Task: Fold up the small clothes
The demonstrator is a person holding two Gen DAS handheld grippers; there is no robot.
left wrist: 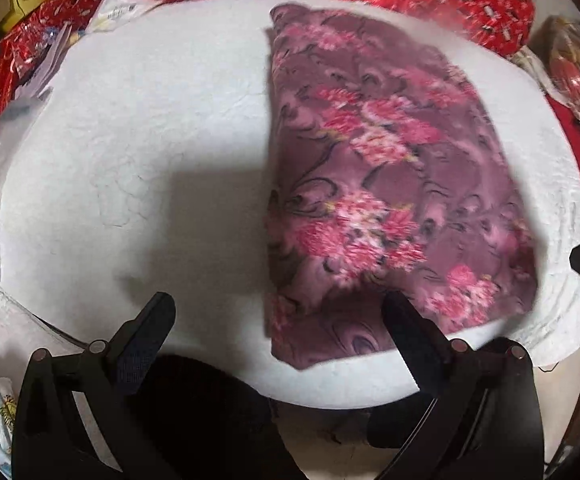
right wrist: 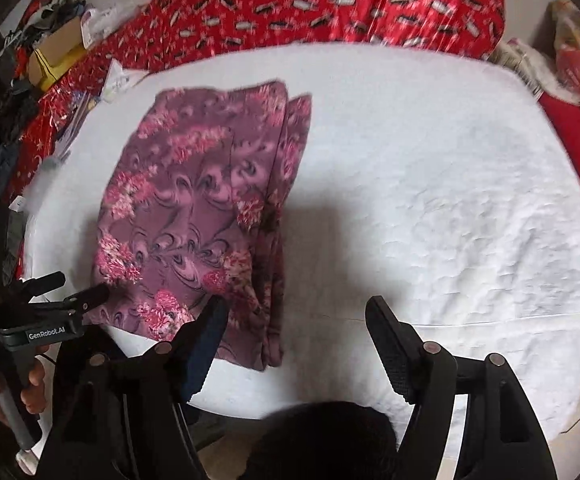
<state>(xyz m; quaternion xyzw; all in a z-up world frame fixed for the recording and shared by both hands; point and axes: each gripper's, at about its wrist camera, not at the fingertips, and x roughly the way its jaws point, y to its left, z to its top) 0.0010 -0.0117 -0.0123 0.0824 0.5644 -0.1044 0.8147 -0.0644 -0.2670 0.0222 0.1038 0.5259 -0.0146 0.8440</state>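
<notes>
"GenRobot.AI" lettering on left gripper beside floral cloth

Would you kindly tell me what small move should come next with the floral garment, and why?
Probably lower the open left gripper onto the near edge of the purple floral garment and pinch it. The garment lies folded lengthwise on the white towel, neither gripper holds it, and the right gripper is also open.

A white textured cover lies over the work surface. Behind the white cover spreads a red patterned cloth with small black and white marks. To the left of the white cover stands a cardboard box among loose papers. To its right lies a red packet in clear plastic. The light falls from above and throws dark shadows on the cover's near part.
</notes>
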